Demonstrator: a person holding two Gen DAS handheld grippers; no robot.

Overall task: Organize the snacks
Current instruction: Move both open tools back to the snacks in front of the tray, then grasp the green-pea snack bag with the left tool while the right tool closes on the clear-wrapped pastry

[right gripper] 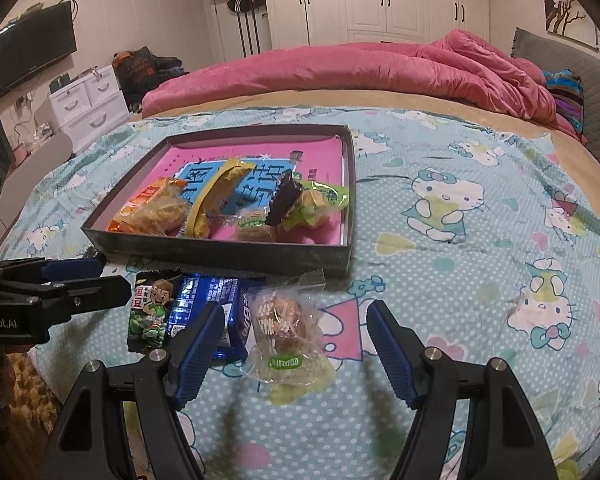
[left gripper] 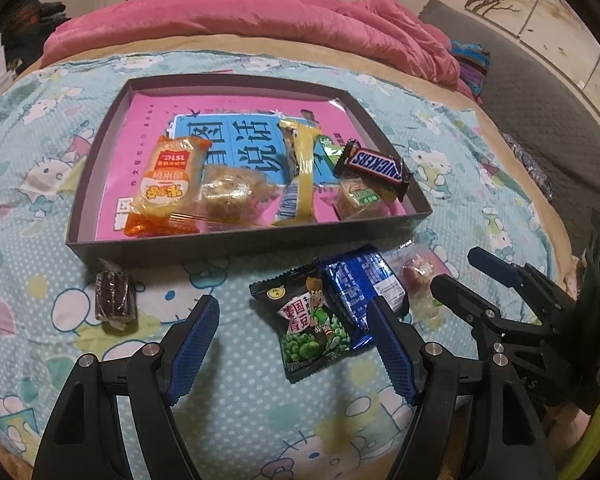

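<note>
Grippers [left gripper: 292, 340] [right gripper: 296, 344] low, jaws spread, over snacks [left gripper: 312, 320]

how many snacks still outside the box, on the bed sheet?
4. Dark brown wrapped cake sits apart, left of the left gripper. Black-and-green pea packet, blue foil packet and clear-wrapped round pastry cluster before the grey box. Others may be hidden.

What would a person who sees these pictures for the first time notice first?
Probably the dark tray with a bright pink bottom in the middle of the bed, with several snacks such as a Snickers bar inside. In front of it, on the cartoon cat sheet, lie loose snacks: a green pea packet and a blue packet. Both open claws hover nearby.
</note>
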